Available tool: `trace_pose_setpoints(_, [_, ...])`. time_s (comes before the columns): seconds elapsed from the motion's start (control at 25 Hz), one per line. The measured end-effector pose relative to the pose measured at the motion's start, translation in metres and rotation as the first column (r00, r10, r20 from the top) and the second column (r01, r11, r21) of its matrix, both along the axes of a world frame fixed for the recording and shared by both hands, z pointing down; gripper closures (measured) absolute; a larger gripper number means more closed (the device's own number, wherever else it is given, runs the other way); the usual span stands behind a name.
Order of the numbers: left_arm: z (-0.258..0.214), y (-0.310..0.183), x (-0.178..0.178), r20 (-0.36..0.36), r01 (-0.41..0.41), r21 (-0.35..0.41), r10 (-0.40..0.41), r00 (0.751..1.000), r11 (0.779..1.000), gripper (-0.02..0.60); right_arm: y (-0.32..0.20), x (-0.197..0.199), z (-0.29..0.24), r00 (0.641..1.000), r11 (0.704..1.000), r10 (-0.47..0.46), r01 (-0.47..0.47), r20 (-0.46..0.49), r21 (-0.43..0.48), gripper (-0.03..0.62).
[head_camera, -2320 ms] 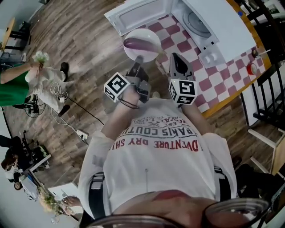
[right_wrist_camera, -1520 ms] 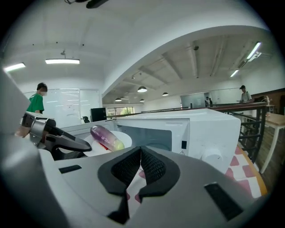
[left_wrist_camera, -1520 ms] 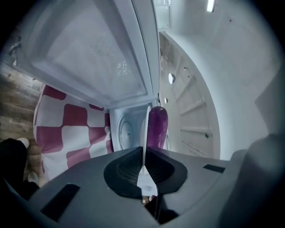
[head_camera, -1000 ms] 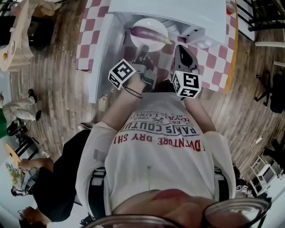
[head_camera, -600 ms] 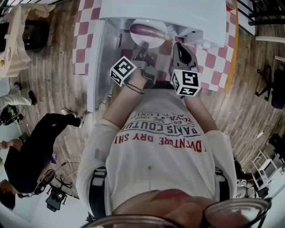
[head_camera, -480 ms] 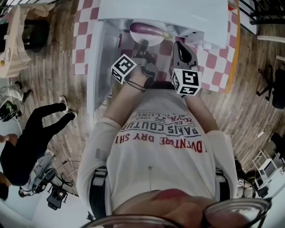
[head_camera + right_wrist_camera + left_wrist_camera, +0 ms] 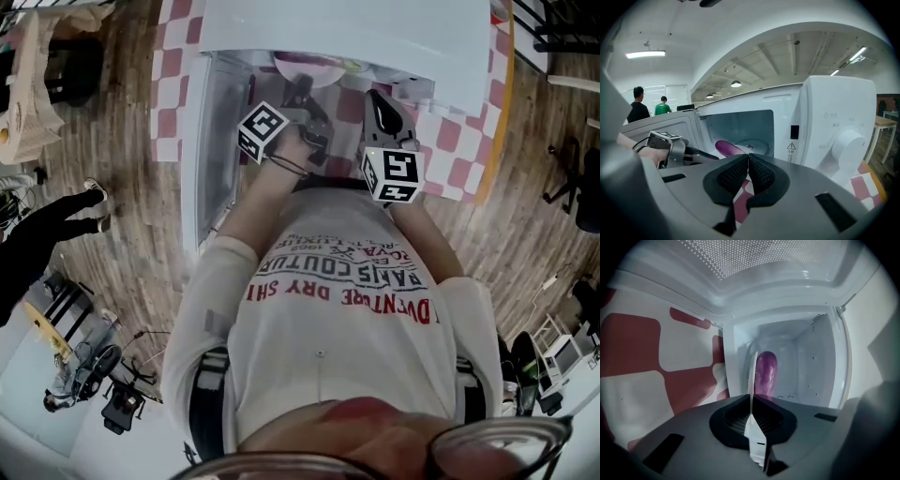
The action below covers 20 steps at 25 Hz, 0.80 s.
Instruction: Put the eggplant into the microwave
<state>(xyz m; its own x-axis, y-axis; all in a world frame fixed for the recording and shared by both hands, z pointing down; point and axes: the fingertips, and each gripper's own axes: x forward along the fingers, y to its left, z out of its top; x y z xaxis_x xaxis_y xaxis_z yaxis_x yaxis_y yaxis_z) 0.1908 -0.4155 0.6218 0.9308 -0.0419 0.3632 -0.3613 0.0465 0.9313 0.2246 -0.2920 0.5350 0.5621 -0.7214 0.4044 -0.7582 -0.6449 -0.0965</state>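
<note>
Keeping the plate (image 7: pixel 753 376) level matters, left jaws pinching its rim, eggplant (image 7: pixel 766 373) entering microwave (image 7: pixel 811 357); right jaws pressed together.

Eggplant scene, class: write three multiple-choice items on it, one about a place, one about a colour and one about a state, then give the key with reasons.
1. Where does the eggplant lie?
A. In a frying pan.
B. On the plate at the mouth of the microwave.
C. In a basket.

2. What colour is the eggplant?
A. Green.
B. Yellow.
C. Purple.

3. How does the left gripper stand?
A. Shut on the plate's rim.
B. Wide open.
C. Shut on a spoon.

Key:
1 B: the right gripper view shows it at the open cavity's mouth.
2 C: its skin is glossy purple in both gripper views.
3 A: the left gripper view shows the thin white rim pinched between the jaws.
</note>
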Motion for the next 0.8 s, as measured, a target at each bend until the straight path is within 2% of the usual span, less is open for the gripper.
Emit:
trace_pose_setpoints(0.44, [0.007, -0.005, 0.025, 0.022, -0.022, 0.029, 0.021, 1.0, 0.999, 0.546, -0.005, 0.008, 0.01, 0.999, 1.0, -0.024, 0.024, 0.031, -0.015, 0.568])
trace_pose_setpoints(0.8, [0.014, -0.001, 0.031, 0.044, -0.032, 0.02, 0.031, 0.999, 0.999, 0.546, -0.004, 0.012, 0.017, 0.999, 1.0, -0.015, 0.016, 0.046, -0.022, 0.568])
